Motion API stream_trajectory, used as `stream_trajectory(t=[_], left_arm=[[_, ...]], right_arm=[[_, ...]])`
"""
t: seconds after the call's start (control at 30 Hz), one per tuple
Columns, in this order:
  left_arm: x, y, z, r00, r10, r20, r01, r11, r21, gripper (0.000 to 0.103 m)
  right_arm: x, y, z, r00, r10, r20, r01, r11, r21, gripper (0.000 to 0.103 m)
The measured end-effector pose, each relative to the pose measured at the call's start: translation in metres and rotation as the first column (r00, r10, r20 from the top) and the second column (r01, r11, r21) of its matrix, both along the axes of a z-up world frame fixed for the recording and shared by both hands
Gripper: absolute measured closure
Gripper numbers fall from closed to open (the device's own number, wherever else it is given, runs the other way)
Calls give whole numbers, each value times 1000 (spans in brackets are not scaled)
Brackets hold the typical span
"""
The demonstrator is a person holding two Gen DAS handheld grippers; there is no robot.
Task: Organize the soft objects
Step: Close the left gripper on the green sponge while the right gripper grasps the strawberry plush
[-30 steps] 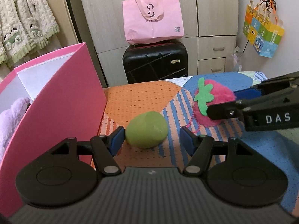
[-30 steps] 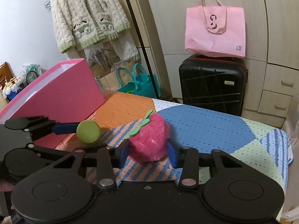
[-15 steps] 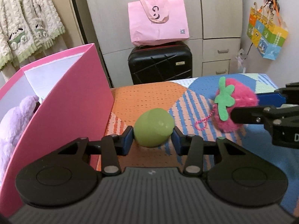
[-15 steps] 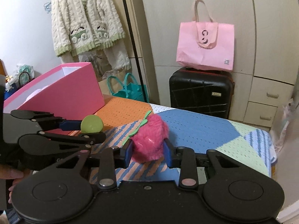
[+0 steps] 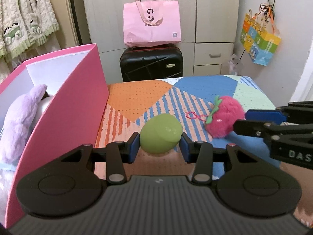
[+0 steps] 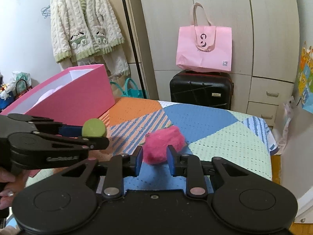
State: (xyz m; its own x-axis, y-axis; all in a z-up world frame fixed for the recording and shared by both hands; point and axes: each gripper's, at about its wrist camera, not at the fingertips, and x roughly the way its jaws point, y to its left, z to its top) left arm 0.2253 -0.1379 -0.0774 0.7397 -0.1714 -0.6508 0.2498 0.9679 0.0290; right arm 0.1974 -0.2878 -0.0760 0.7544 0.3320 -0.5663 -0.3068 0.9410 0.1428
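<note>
Carrying both toys calls for gentle squeeze: left hand-held gripper (image 5: 160, 146) grips the green squishy ball (image 5: 161, 136), right hand-held gripper (image 6: 154, 159) grips the pink plush strawberry (image 6: 163, 147); lift over the pink box (image 5: 74, 105) wall at left.

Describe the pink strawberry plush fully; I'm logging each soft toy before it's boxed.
The strawberry plush is a fuzzy, hot-pink, rounded toy with a green felt leaf cap and a thin pink cord loop trailing from the cap end. It lies on its side over the patterned tablecloth, right of the green ball. The right gripper is shut on it, blue pads pressing its sides.
</note>
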Motion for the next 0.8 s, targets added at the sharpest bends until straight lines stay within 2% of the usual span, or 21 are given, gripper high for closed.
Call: stream_trajectory(t=[0.07, 0.1, 0.23, 0.3, 0.33, 0.5, 0.6, 0.63, 0.67, 0.8], left_arm=[[-5, 1, 1, 1000, -6, 2, 6, 1000, -2, 60], [-6, 1, 1, 1000, -8, 2, 8, 1000, -2, 60], [-7, 3, -2, 1000, -18, -23, 17, 1000, -26, 61], [-6, 4, -3, 999, -23, -37, 22, 999, -36, 61], [-6, 5, -4, 999, -26, -45, 25, 999, -38, 61], [-8, 2, 0, 997, -61, -37, 60, 997, -41, 61], [-11, 4, 2, 997, -71, -35, 69, 996, -54, 61], [-12, 5, 3, 997, -76, -35, 74, 996, -57, 61], [-14, 6, 4, 996, -80, -35, 78, 995, -59, 61], [-20, 10, 9, 994, -101, -42, 98, 992, -80, 61]], right_arm=[[-1, 1, 0, 1000, -4, 15, 5, 1000, -12, 51], [0, 2, 0, 1000, -8, 24, 9, 1000, -23, 48], [11, 12, -6, 1000, 25, 13, -23, 994, -103, 46], [19, 16, -10, 1000, 11, 15, -9, 991, -135, 41], [23, 18, -13, 1000, 5, 13, -3, 989, -145, 34], [40, 21, -21, 999, -47, 21, 50, 980, -190, 23], [45, 19, -25, 998, -55, 7, 55, 985, -164, 27], [44, 19, -25, 998, -55, 4, 55, 986, -155, 44], [42, 18, -26, 998, -55, -4, 54, 988, -144, 48], [25, 16, -24, 998, -66, -14, 64, 991, -118, 51]])
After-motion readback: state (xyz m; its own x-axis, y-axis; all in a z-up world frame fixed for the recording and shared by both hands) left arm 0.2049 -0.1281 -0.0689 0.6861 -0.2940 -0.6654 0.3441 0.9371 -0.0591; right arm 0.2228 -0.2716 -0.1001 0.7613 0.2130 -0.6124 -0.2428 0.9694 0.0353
